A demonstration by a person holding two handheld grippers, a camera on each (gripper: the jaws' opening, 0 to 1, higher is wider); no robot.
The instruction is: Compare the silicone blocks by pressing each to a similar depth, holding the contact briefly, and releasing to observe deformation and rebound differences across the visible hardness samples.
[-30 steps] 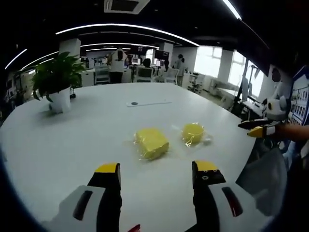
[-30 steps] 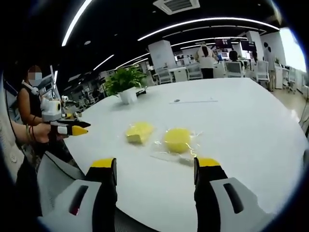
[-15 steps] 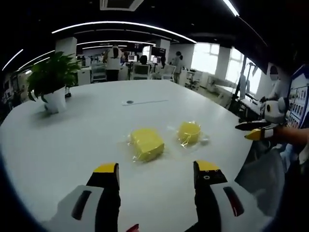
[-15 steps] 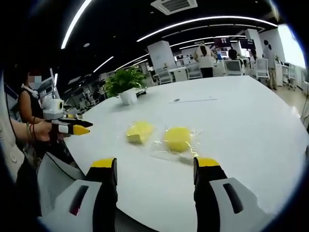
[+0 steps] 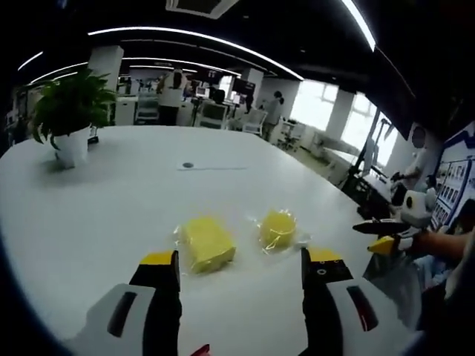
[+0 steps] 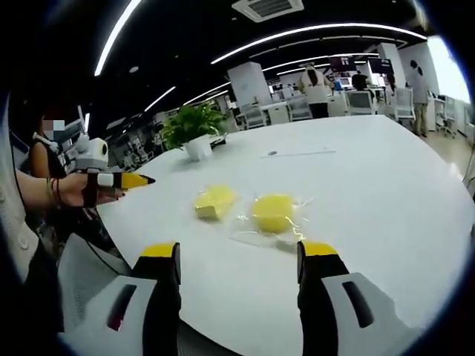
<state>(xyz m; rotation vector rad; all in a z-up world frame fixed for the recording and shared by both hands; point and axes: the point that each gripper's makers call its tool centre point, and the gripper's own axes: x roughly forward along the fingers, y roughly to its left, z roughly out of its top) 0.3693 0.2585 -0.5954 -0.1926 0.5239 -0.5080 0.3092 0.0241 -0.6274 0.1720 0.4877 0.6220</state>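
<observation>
Two yellow silicone blocks in clear wrap lie side by side on the white table [image 5: 96, 208]. In the left gripper view the square block [image 5: 206, 243] sits just beyond my left gripper [image 5: 241, 258], whose jaws stand wide apart with nothing between them, and the round block [image 5: 277, 228] lies to its right. In the right gripper view the square block [image 6: 214, 202] and the round block [image 6: 273, 213] lie well ahead of my right gripper [image 6: 239, 250], which is open and holds nothing. Neither gripper touches a block.
A potted plant [image 5: 67, 119] stands at the table's far left, and a thin flat strip [image 5: 211, 167] lies mid-table. The right gripper [image 5: 375, 233] hovers off the table's right edge. A hand holds the left gripper [image 6: 137, 179] over the left edge. People and desks fill the background.
The left gripper has moved forward and towards the table, so the blocks sit closer to its jaws. The right gripper has hardly moved. The blocks lie where they were.
</observation>
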